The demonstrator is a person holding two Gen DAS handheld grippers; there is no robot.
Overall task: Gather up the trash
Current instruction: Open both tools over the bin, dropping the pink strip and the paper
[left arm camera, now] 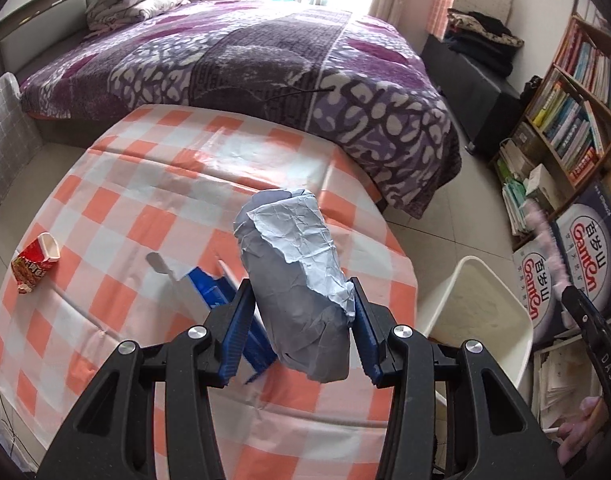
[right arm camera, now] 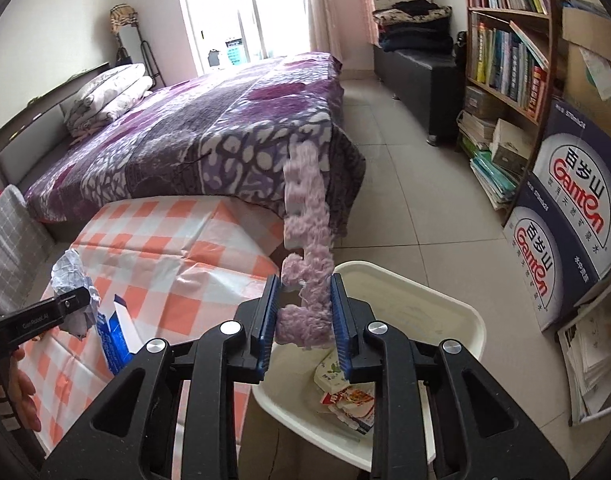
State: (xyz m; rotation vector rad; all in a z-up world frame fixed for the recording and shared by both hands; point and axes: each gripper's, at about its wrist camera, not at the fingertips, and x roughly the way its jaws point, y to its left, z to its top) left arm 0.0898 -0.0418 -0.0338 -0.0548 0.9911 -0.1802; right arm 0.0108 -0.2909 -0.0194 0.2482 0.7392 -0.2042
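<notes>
Now my right gripper (right arm camera: 303, 320) loosens around the pink strip (right arm camera: 307, 216) over the bin (right arm camera: 471, 344); my left gripper (left arm camera: 303, 332), clenching crumpled paper (left arm camera: 293, 280), must follow.

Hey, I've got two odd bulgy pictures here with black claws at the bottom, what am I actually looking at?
A person holds a two-finger grabbing tool in each hand, and each tool carries a wide-angle camera looking along its fingers. One picture is from the left gripper, which clamps a crumpled wad of paper. The other is from the right gripper, over a white bin that already holds wrappers; a fuzzy purple strip stands between its fingers, blurred, so the grip is unclear. A checked orange and white tablecloth carries a red snack wrapper and an opened blue and white carton. A bed and bookshelf stand behind.
</notes>
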